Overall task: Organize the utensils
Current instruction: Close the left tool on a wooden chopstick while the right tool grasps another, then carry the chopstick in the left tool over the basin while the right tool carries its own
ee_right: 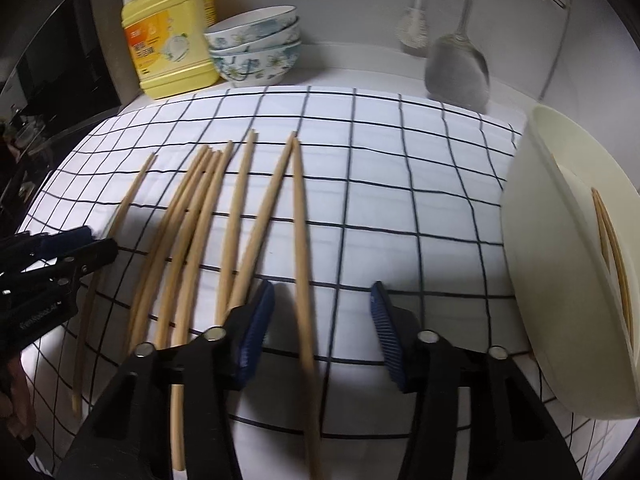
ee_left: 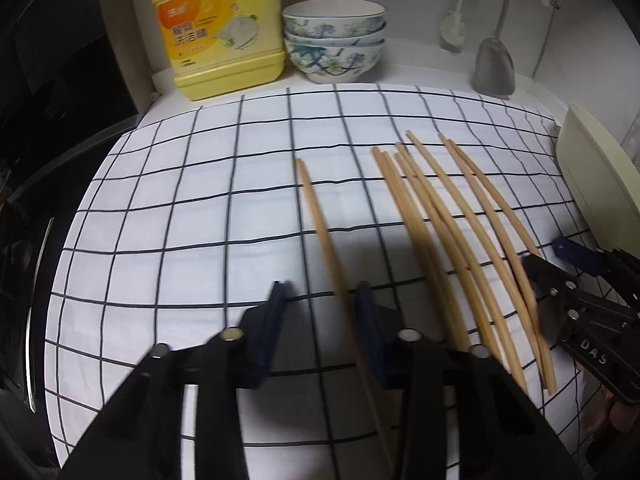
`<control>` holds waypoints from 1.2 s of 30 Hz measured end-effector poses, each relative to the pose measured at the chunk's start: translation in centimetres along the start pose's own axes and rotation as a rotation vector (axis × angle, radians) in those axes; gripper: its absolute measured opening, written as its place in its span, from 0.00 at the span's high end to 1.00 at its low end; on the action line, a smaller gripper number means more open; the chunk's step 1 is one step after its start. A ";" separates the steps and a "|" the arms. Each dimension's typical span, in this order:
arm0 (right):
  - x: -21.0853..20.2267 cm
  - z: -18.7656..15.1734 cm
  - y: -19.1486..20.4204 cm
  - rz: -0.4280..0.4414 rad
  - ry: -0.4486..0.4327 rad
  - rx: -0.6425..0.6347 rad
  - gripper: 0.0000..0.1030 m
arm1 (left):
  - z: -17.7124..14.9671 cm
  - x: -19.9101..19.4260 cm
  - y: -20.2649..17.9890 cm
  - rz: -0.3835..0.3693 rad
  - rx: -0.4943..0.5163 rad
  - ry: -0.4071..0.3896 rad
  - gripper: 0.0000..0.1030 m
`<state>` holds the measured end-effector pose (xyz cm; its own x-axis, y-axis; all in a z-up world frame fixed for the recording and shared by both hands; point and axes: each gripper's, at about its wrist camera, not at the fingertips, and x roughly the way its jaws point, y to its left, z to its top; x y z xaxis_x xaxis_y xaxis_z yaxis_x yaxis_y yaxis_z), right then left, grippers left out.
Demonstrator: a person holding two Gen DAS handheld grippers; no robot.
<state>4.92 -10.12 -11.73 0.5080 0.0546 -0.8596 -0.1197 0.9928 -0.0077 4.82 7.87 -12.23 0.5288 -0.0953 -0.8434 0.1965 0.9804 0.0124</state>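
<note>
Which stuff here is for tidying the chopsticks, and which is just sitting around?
For the job:
chopsticks on the checked cloth
cream holder, some chopsticks already inside
left claw
right claw

Just sitting around:
yellow dish soap jug
stacked bowls
metal spatula
white brush

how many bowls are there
3, all in one stack at the back, right of the yellow detergent jug: bottom bowl, middle bowl, top bowl. Any nested deeper would be hidden.

Both wrist cams: close, angled down, share cloth.
</note>
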 end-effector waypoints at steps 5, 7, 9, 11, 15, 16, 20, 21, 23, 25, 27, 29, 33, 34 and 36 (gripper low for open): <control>0.1 0.2 0.9 0.003 0.005 -0.032 0.94 | -0.1 -0.1 -0.9 -0.010 0.032 0.004 0.91; 0.0 0.2 0.6 0.021 0.011 -0.007 0.94 | -0.1 -0.1 -0.5 -0.030 0.020 0.015 0.93; -0.1 0.1 0.2 0.035 0.022 0.022 0.94 | -0.3 -0.3 -0.4 -0.036 0.028 0.026 0.93; -0.3 0.1 0.0 0.040 0.033 0.045 0.94 | -0.4 -0.5 -0.3 -0.049 0.036 0.043 0.93; -1.8 -0.2 -0.5 0.058 0.025 0.105 0.94 | -0.9 -1.7 -0.2 -0.070 0.053 0.053 0.93; -2.2 -0.3 -0.5 0.064 0.021 0.119 0.94 | -1.0 -2.1 -0.1 -0.073 0.055 0.049 0.93; -4.7 -0.7 -0.2 0.086 -0.002 0.161 0.94 | -1.0 -4.1 0.2 -0.105 0.069 0.029 0.93; -5.2 -0.8 0.0 0.090 -0.005 0.168 0.94 | -1.0 -4.6 0.2 -0.109 0.076 0.023 0.93; -7.1 -0.8 -0.1 0.104 -0.023 0.202 0.94 | -0.6 -6.0 0.0 -0.121 0.099 -0.001 0.93; -8.8 -0.7 -0.4 0.106 -0.045 0.225 0.94 | 0.1 -7.4 -0.2 -0.145 0.118 -0.026 0.93; -10.7 -0.4 -1.1 0.079 -0.078 0.243 0.94 | 1.0 -8.6 -0.6 -0.181 0.138 -0.054 0.93; -12.1 -0.3 -2.1 0.057 -0.096 0.270 0.94 | 1.9 -9.7 -1.5 -0.218 0.159 -0.083 0.93; -14.4 -0.3 -4.6 0.020 -0.134 0.328 0.94 | 3.8 -11.8 -4.5 -0.288 0.194 -0.133 0.93; -15.3 -0.4 -5.6 0.001 -0.145 0.338 0.94 | 4.3 -12.0 -5.2 -0.299 0.200 -0.139 0.93; -16.4 -0.4 -7.5 -0.019 -0.160 0.357 0.94 | 5.6 -12.7 -7.4 -0.338 0.209 -0.153 0.93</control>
<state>-2.87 -18.50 2.17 0.6369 0.0237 -0.7706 0.1813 0.9669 0.1796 1.23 0.82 1.44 0.5195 -0.4451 -0.7294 0.5343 0.8353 -0.1292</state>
